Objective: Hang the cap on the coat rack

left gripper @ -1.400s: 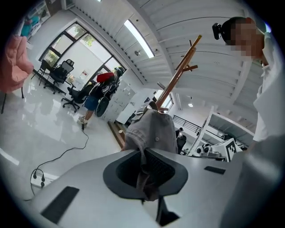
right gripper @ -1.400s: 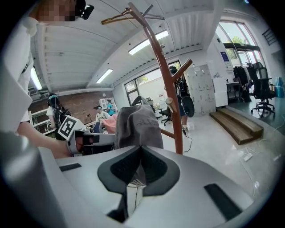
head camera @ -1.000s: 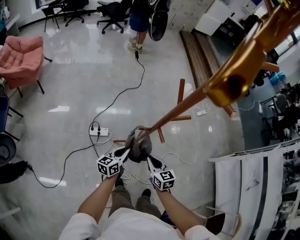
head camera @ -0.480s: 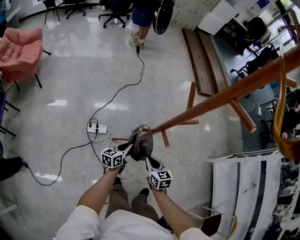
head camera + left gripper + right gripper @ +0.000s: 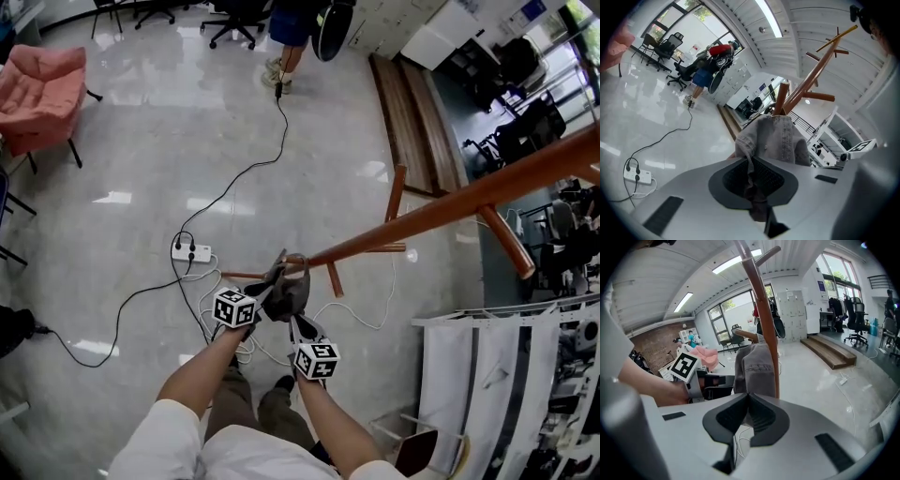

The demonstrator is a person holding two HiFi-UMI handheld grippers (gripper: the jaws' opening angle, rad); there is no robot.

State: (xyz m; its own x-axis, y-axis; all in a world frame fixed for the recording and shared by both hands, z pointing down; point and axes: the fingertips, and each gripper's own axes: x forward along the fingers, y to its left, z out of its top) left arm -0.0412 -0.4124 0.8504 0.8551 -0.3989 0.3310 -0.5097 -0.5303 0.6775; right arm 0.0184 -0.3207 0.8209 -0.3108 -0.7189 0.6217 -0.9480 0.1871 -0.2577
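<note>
A grey fabric cap (image 5: pixel 287 292) hangs between both grippers, low beside the pole of the brown wooden coat rack (image 5: pixel 441 211), just above its crossed feet. My left gripper (image 5: pixel 265 289) is shut on the cap's left edge. In the left gripper view a fold of the cap (image 5: pixel 776 140) is pinched in the jaws (image 5: pixel 752 161), and the coat rack (image 5: pixel 806 84) with its pegs rises behind it. My right gripper (image 5: pixel 298 324) is shut on the cap's near edge. The right gripper view shows the cap (image 5: pixel 754 366) against the pole (image 5: pixel 764 319), above my right gripper (image 5: pixel 748 401).
A white power strip (image 5: pixel 190 252) and trailing cables lie on the glossy floor left of the rack's feet. A pink chair (image 5: pixel 42 84) stands far left. A person (image 5: pixel 291 37) stands at the back. A wooden platform (image 5: pixel 412 112) runs along the right, a white frame (image 5: pixel 487 375) near right.
The head view has swung, so the rack's golden upper part has left the picture at the right. Both grippers, still gripping the cap, sit slightly higher and nearer the pole.
</note>
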